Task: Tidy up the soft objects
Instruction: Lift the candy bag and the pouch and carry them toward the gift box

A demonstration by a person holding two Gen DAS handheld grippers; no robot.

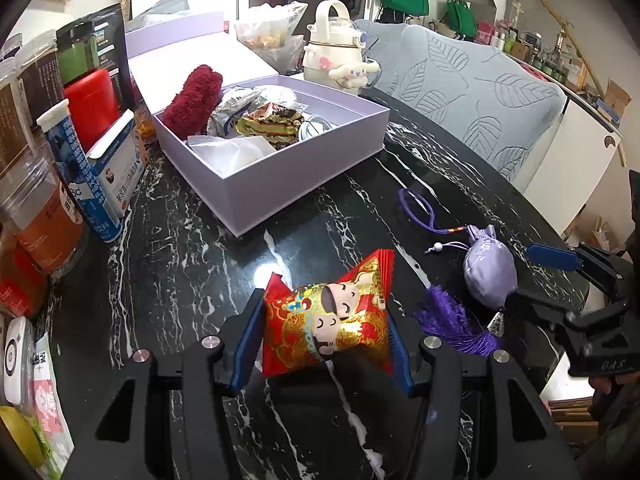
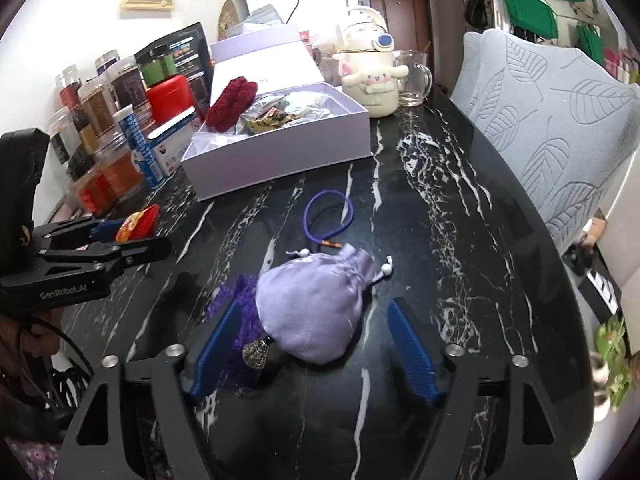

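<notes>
Red candy-shaped pouch (image 1: 326, 316), printed with a cartoon figure, sits pinched between the blue pads of the left tongs (image 1: 320, 344), which are closed on it just above the black marbled bench (image 1: 180, 248). The right tongs (image 2: 312, 344) stand open around a lavender drawstring sachet (image 2: 312, 308) that lies on the bench; the left pad rests against its purple tassel (image 2: 236, 300), the right pad stands apart from the fabric. The sachet's purple cord loop (image 2: 328, 216) trails toward the far side. Beyond it sits an open lilac box (image 1: 280, 160) with its lid raised behind. Inside, a dark red fuzzy roll (image 1: 192, 100) leans in the left corner, with foil packets (image 1: 268, 124) and a clear plastic bag (image 1: 228, 152) beside it. Left of the box stand jars (image 2: 100, 120) and a blue tube (image 1: 76, 176); behind it, a cream cartoon bottle (image 1: 340, 52).
</notes>
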